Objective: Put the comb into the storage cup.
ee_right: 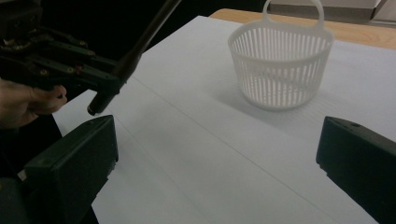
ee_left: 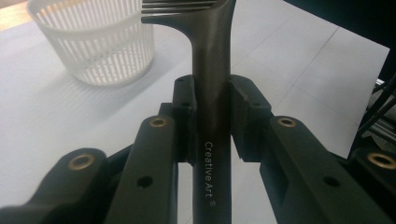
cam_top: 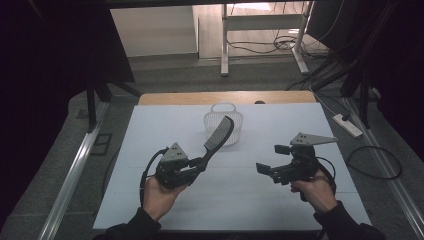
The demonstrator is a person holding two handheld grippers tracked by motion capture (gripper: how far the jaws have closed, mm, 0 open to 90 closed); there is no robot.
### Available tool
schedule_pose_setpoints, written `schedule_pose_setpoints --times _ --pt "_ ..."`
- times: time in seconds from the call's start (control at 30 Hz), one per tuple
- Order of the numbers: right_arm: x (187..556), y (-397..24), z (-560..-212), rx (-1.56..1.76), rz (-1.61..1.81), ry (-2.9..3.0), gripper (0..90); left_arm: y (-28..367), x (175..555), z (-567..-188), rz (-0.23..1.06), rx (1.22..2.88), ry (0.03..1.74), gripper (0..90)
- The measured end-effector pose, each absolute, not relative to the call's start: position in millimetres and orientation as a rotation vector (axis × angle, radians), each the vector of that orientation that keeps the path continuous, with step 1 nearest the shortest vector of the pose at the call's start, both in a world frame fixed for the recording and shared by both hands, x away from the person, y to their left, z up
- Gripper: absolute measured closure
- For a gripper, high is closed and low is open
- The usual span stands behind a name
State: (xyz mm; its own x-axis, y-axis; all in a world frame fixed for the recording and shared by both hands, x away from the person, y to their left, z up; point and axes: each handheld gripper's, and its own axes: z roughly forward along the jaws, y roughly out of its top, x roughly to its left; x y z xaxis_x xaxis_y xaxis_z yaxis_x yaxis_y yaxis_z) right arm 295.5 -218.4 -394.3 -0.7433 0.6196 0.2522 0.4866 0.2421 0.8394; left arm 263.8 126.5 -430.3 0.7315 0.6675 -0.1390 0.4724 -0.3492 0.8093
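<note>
Two hand-held grippers over a pale grey table top, read from left to right. At left, the left gripper, carried in the person's left hand, is clenched on the handle of a dark grey plastic comb; in the left gripper view its two black jaws press against either side of the handle, which bears the lettering "Creative Art", and the comb's teeth lie at the top edge of that view. In the high view the comb slants up and to the right from the jaws, its toothed end lying in front of a white slotted plastic basket with a loop handle. That basket stands upright on the far middle of the table; whether the comb touches it cannot be told. At right, the right gripper, held in the right hand, has its jaws released and spread wide with nothing between them; its own view looks across bare table toward the basket, well apart from it
</note>
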Motion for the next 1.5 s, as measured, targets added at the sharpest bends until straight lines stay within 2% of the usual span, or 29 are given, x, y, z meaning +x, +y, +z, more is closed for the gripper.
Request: schedule_pose_setpoints --times 0.93,1.5 --pt "335.1 -157.8 -393.2 1.170 1.528 2.487 0.0 109.1 263.9 -441.3 0.253 2.039 0.809 73.0" --pt "354.4 -139.8 -402.2 1.231 1.545 2.523 0.0 107.2 263.7 -443.6 0.235 2.036 0.801 73.0"
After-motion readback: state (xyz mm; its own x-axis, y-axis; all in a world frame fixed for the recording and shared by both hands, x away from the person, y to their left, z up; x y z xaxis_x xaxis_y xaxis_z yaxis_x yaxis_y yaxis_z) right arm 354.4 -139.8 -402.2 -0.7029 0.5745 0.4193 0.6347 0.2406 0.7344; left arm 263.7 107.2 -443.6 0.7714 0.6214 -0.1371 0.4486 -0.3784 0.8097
